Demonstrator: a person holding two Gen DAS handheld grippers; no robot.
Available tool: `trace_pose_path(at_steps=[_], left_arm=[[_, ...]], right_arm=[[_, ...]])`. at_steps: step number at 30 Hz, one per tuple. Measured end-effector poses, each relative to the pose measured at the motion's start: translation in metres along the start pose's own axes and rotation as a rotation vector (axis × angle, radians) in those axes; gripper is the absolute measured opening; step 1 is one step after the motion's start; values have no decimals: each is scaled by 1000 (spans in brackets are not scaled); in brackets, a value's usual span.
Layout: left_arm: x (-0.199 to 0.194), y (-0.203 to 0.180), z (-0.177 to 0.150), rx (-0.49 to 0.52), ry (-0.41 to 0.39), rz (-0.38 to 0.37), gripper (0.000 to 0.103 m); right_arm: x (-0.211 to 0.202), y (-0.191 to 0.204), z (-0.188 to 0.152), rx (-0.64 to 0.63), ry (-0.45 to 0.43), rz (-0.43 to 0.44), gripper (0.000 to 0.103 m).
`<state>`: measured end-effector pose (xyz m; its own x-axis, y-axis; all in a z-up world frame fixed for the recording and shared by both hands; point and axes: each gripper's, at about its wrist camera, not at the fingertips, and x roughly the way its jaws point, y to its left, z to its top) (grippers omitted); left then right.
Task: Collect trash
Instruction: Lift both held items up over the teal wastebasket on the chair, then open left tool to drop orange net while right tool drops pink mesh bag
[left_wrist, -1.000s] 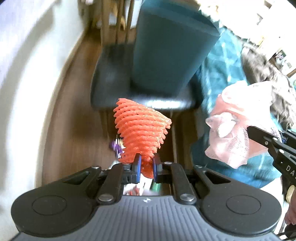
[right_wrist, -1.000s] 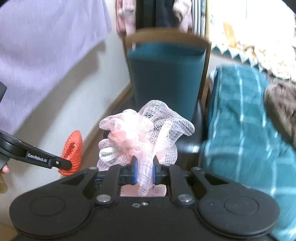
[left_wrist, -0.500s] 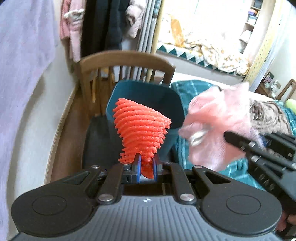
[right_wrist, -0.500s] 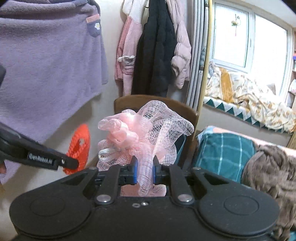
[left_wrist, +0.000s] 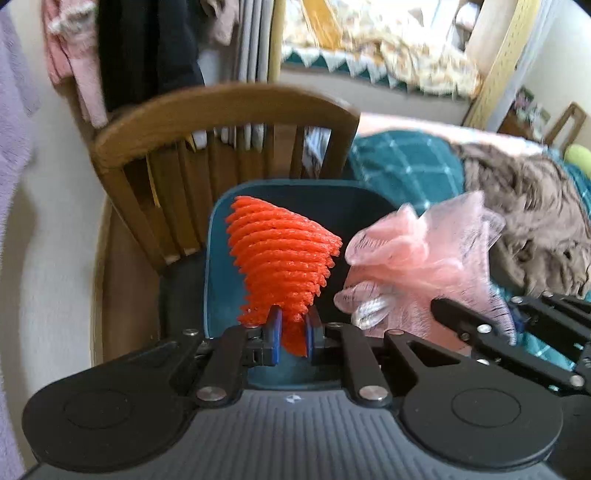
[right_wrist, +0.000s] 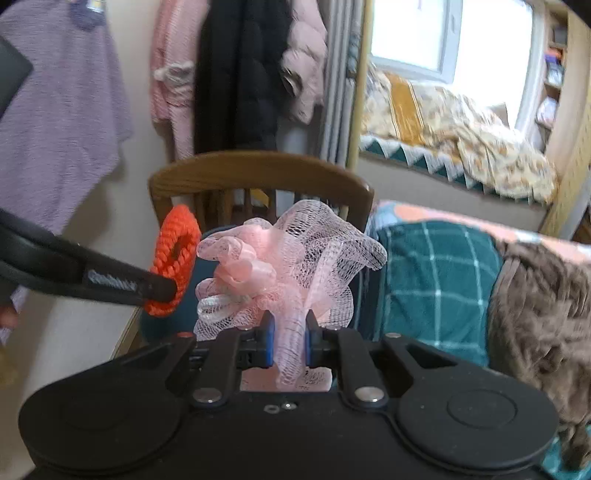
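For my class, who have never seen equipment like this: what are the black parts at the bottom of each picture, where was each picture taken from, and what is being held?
There is no robot here. A person holds a two-finger tool in each hand, and each carries a wide-angle camera looking forward along its fingers. The black shapes at the bottom are the tool's own body.

One picture comes from the left tool. It is shut on an orange foam net, the kind that wraps fruit. The other comes from the right tool, shut on a pink mesh bundle. Each tool also appears at the edge of the other's picture.

Ahead is a teal bin standing on a wooden chair. Both pieces of trash are held near its opening. To the right lies a bed with a teal checked blanket, and coats hang on the wall behind.
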<state>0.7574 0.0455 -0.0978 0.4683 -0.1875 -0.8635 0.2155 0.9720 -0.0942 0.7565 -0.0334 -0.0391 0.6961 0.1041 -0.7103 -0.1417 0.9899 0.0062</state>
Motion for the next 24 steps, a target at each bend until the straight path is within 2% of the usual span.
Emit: trace_pose_path(at_steps=[2,8,14,21,24], left_arm=[[20,7,1,-7,51,-30,12],[66,9,6,40,142,-15,12],[102,0,6,95,211,1,12],[117,0,2,71,260,-15,13],[115,-1,1,55,252,-38,19]], right_arm=[[17,3,1,24,23,-11,13],[56,9,-5,43,102,-30,14],[83,25,-16,-47,195,-49,20],[93,26,-17,-40,253,-26,29],[91,27,-18,-39,255,-24,34]])
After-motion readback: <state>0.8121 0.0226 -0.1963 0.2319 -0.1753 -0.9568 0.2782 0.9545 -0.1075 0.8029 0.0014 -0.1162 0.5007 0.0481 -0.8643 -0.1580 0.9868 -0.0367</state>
